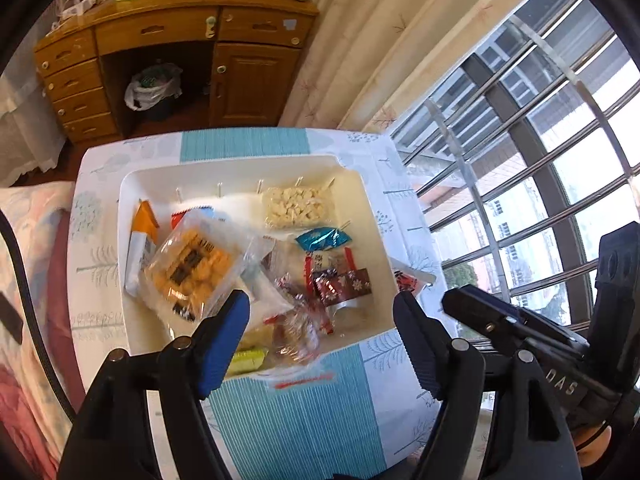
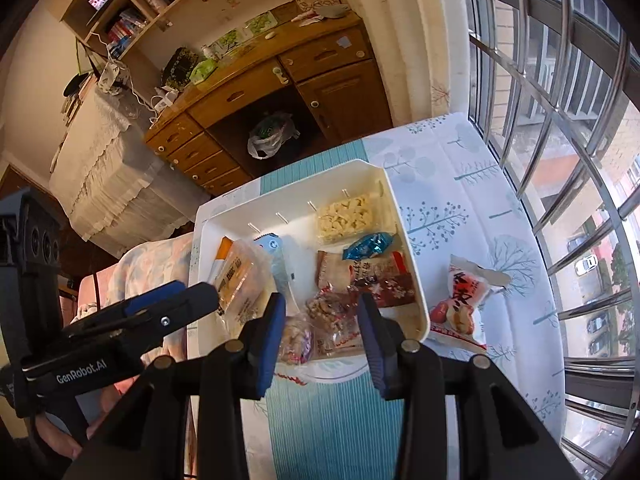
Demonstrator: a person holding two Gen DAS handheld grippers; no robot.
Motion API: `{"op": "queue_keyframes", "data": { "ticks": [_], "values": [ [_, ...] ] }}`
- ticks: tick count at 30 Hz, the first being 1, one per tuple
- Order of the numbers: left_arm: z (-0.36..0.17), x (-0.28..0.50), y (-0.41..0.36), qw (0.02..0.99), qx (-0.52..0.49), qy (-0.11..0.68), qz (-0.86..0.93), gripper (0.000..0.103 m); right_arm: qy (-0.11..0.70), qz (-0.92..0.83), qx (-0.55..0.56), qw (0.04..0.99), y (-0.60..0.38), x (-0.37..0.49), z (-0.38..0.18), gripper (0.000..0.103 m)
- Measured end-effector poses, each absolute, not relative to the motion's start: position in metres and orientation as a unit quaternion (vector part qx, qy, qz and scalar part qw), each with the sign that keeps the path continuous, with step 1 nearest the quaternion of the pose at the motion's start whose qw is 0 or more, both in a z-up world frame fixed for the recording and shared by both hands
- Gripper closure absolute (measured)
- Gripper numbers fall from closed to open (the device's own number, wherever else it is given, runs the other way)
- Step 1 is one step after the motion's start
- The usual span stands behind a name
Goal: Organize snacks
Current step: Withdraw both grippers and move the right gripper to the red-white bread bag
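Note:
A white tray point(image 1: 360, 184) on the tablecloth holds several snack packets. My left gripper point(image 1: 322, 320) hangs open over its near side. A clear pack of orange crackers point(image 1: 188, 268), blurred and tilted, lies by the left fingertip point(image 1: 236, 312), with no pad pressing on it. The right wrist view shows this pack point(image 2: 240, 280) at the left gripper's tip point(image 2: 200, 294). My right gripper point(image 2: 322, 320) is open above clear-wrapped snacks point(image 2: 332, 312) at the tray's near edge, gripping nothing. It shows at the right of the left wrist view point(image 1: 460, 302). A red-and-white packet point(image 2: 464, 296) lies outside the tray.
The tray also holds a pack of pale cubes point(image 1: 298, 206), a blue wrapper point(image 1: 322, 238) and dark red packets point(image 1: 344, 286). A wooden desk point(image 1: 168, 32) with a bagged bin point(image 1: 154, 88) stands beyond the table. Window bars point(image 1: 520, 160) run along the right, bedding point(image 1: 32, 240) along the left.

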State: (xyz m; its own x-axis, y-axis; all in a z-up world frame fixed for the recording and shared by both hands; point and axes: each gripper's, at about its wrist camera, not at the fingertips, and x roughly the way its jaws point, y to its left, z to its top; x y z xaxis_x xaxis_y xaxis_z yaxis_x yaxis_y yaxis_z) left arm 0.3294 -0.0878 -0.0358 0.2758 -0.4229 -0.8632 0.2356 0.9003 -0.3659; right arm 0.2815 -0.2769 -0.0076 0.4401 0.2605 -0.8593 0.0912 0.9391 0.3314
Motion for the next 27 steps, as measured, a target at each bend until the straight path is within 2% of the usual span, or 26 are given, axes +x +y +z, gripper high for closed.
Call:
{"op": "queue_keyframes", "data": {
  "ticks": [3,15,18,27],
  "values": [
    [-0.041,0.321,-0.091,0.790,-0.086,0.580,-0.178,0.029,0.540,0.052,0.176,0.822,-0.290,0.282,-0.015,0.060],
    [-0.060,0.280,-0.108,0.777,-0.129,0.611,-0.084,0.028,0.609,0.037,0.215,0.763,-0.354,0.298,-0.058,0.059],
    [-0.067,0.267,-0.115,0.773,-0.141,0.615,-0.063,0.028,0.625,0.039,0.222,0.748,-0.366,0.304,-0.071,0.051],
    [-0.090,0.229,-0.126,0.758,-0.167,0.630,0.018,0.028,0.675,0.025,0.273,0.685,-0.407,0.312,-0.122,0.050]
  ]
}}
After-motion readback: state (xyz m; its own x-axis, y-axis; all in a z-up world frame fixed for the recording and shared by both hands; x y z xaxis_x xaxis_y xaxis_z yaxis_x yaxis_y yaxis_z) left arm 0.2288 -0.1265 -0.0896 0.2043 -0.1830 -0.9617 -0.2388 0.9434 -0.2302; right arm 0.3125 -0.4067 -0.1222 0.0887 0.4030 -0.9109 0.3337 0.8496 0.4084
